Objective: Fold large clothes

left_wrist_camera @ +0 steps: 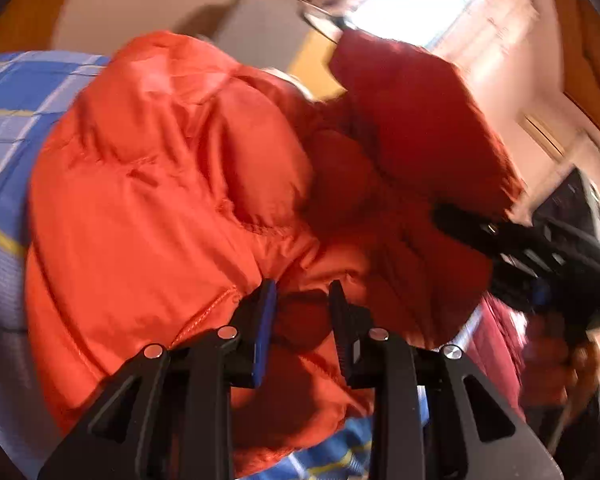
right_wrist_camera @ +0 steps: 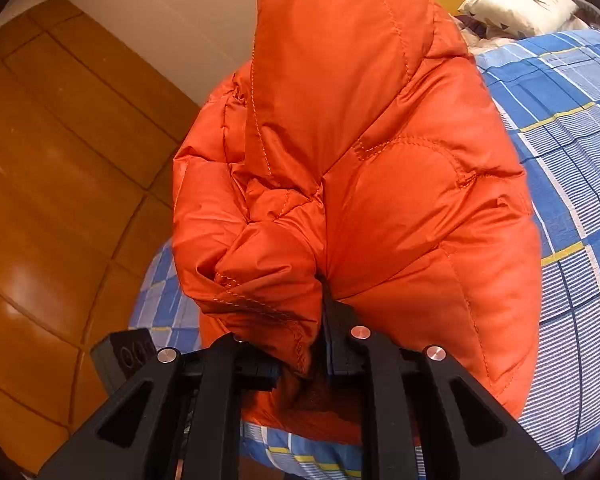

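A: Black linkage arms with silver pins fill the bottom of both wrist views. Largest item beyond them?

B: Bed (right_wrist_camera: 572, 168), covered in a blue, white and yellow check sheet. Wooden floor (right_wrist_camera: 52, 168) lies left of it in the right wrist view.

A: Task item?

B: 1 orange puffer jacket (right_wrist_camera: 364, 152), bunched and lifted partly off the bed, its bulk between the 2 grippers.

A: Left gripper (left_wrist_camera: 302, 292)?

B: Jaws narrowly spread, with a fold of jacket fabric pinched between them; blue pad visible on the left jaw.

A: Right gripper (right_wrist_camera: 327, 312)?

B: Jaws pressed nearly together on a seam edge of the jacket. Same gripper appears at right in the left wrist view, blurred, gripping the jacket's far side.

A: Smaller items?

B: Patterned white pillow (right_wrist_camera: 520, 4) at the bed's far end. Small black box (right_wrist_camera: 124, 356) by the bed edge; cannot tell what it is.
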`<act>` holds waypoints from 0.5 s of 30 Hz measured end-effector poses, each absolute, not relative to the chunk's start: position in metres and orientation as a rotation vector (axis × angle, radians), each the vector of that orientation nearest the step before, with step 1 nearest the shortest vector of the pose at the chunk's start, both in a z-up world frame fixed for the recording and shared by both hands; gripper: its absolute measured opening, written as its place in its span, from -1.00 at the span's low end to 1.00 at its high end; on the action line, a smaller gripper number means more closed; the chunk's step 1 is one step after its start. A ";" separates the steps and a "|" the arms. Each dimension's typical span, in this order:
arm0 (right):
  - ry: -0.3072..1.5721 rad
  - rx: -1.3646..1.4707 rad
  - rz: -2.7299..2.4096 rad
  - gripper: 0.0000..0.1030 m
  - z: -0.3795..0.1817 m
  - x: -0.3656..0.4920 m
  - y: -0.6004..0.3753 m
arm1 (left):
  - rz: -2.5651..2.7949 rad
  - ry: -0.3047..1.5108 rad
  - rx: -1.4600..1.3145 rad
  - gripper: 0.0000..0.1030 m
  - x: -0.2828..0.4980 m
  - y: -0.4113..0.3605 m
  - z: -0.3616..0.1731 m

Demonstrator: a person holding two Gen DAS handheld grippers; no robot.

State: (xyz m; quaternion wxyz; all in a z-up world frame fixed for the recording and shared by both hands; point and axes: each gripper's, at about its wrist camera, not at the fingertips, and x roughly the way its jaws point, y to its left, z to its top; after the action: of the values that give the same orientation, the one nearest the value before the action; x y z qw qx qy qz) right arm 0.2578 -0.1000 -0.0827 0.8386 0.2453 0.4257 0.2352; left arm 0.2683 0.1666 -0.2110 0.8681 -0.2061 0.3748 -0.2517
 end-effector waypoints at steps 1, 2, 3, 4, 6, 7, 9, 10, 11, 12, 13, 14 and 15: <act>0.903 0.516 0.500 -0.71 -0.083 0.259 -0.101 | -0.549 0.791 -0.408 -0.49 0.269 0.167 -0.211; 0.905 0.506 0.504 -0.71 -0.082 0.260 -0.101 | -0.593 0.802 -0.356 -0.49 0.269 0.167 -0.209; 0.907 0.477 0.506 -0.71 -0.080 0.260 -0.099 | -0.618 0.809 -0.313 -0.49 0.269 0.167 -0.208; 0.908 0.452 0.505 -0.71 -0.079 0.258 -0.098 | -0.634 0.817 -0.286 -0.51 0.270 0.167 -0.207; 0.910 0.402 0.503 -0.71 -0.075 0.259 -0.089 | -0.651 0.832 -0.251 -0.54 0.271 0.167 -0.206; 0.909 0.362 0.504 -0.71 -0.073 0.258 -0.084 | -0.659 0.835 -0.240 -0.54 0.271 0.166 -0.205; 0.914 0.315 0.511 -0.71 -0.073 0.258 -0.074 | -0.669 0.837 -0.207 -0.54 0.272 0.163 -0.203; 0.918 0.288 0.515 -0.71 -0.074 0.257 -0.069 | -0.671 0.839 -0.201 -0.54 0.272 0.162 -0.203; 0.920 0.276 0.516 -0.71 -0.073 0.256 -0.067 | -0.673 0.839 -0.197 -0.54 0.273 0.162 -0.202; 0.923 0.255 0.518 -0.71 -0.074 0.256 -0.064 | -0.675 0.839 -0.195 -0.54 0.273 0.161 -0.202; 0.924 0.237 0.518 -0.71 -0.074 0.257 -0.061 | -0.677 0.839 -0.193 -0.54 0.275 0.160 -0.201; 0.927 0.223 0.520 -0.71 -0.073 0.258 -0.058 | -0.680 0.839 -0.190 -0.54 0.275 0.159 -0.201; 0.930 0.209 0.522 -0.71 -0.071 0.258 -0.053 | -0.681 0.839 -0.189 -0.54 0.275 0.159 -0.201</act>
State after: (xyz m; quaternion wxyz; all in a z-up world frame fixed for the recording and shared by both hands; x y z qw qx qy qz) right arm 0.2580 -0.0535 -0.0712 0.8560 0.0993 0.4425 0.2483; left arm 0.2751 0.1585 -0.2009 0.8532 -0.0899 0.3988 -0.3239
